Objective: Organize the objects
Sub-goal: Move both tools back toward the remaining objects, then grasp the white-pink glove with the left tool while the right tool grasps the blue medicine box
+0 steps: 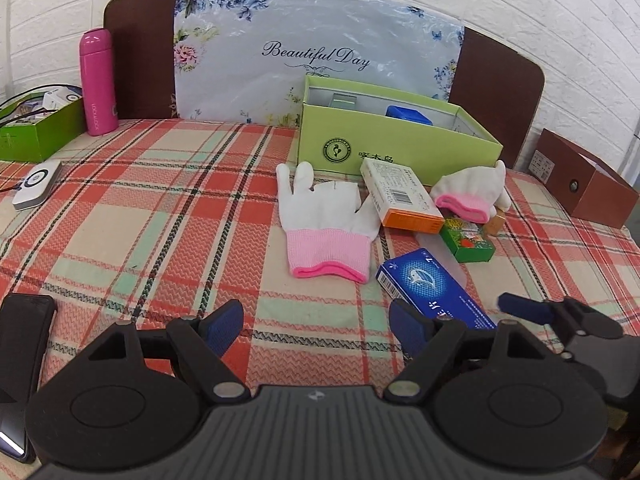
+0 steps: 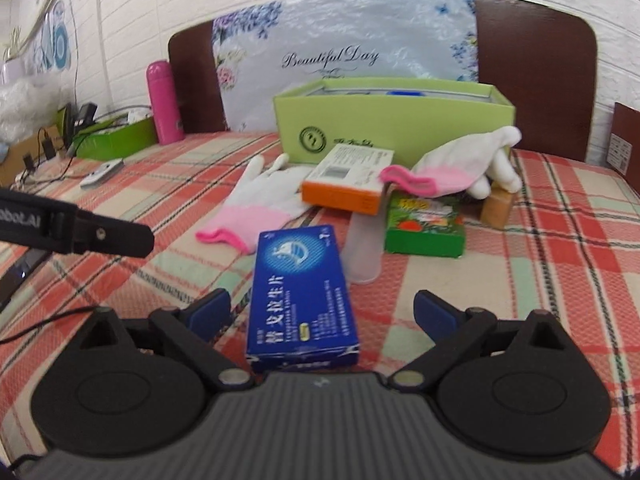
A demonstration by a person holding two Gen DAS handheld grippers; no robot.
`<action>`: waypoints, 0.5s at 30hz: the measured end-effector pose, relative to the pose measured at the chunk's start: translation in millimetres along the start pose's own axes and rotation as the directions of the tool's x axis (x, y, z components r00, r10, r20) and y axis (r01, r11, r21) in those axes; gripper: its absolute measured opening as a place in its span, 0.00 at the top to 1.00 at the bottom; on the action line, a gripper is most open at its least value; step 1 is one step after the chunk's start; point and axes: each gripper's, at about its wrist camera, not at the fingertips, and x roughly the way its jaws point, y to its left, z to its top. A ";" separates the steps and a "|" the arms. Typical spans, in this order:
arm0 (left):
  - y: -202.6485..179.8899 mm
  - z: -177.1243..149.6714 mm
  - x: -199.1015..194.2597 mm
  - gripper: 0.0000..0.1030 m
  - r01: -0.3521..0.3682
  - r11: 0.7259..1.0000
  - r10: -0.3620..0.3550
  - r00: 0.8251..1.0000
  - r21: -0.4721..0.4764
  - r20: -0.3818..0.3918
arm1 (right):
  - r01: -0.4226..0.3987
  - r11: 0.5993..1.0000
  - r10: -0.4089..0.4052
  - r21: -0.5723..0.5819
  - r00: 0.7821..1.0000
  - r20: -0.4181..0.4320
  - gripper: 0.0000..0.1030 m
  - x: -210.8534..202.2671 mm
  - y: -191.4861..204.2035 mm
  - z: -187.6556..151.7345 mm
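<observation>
Fingers wide apart on your right gripper (image 2: pixel 322 312), straddling blue box (image 2: pixel 301 300), not touching; left gripper (image 1: pixel 318 318) open, empty, just left of box.

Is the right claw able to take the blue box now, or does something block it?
Probably yes. The right claw is open, and the blue box lies between its fingers on the checked cloth, with nothing on top. The clear plastic piece beside it seems apart.

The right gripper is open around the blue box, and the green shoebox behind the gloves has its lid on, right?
Not quite. The green shoebox has no lid; the left wrist view looks into it. The right gripper does stand open around the blue box.
</observation>
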 end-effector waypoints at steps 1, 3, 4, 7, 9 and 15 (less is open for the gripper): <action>-1.0 0.5 2.0 0.20 0.007 1.000 -0.007 1.000 0.002 -0.002 | -0.002 1.000 0.002 -0.008 1.000 -0.008 0.07 2.4 2.2 -0.3; -3.2 2.4 6.2 0.20 0.019 1.000 -0.019 1.000 0.009 -0.007 | 0.003 1.000 -0.004 -0.016 1.000 -0.025 0.27 6.1 3.2 -0.8; -4.4 3.4 8.1 0.20 0.025 1.000 -0.025 1.000 0.012 -0.007 | 0.003 1.000 -0.004 -0.013 0.999 -0.032 0.35 6.2 2.1 -1.0; -8.2 9.0 18.6 0.20 0.043 0.999 -0.043 0.999 0.021 -0.002 | 0.024 1.000 -0.024 -0.001 0.999 -0.035 0.42 1.4 -5.4 -2.6; -10.7 15.2 30.6 0.20 0.035 0.999 -0.035 0.999 0.024 0.008 | 0.061 0.998 -0.061 0.006 0.997 -0.046 0.42 -3.8 -12.0 -4.7; -18.5 37.8 82.0 0.19 -0.007 0.998 0.007 1.000 0.065 0.002 | 0.081 0.995 -0.078 0.052 0.995 -0.060 0.42 -28.7 -29.8 -17.6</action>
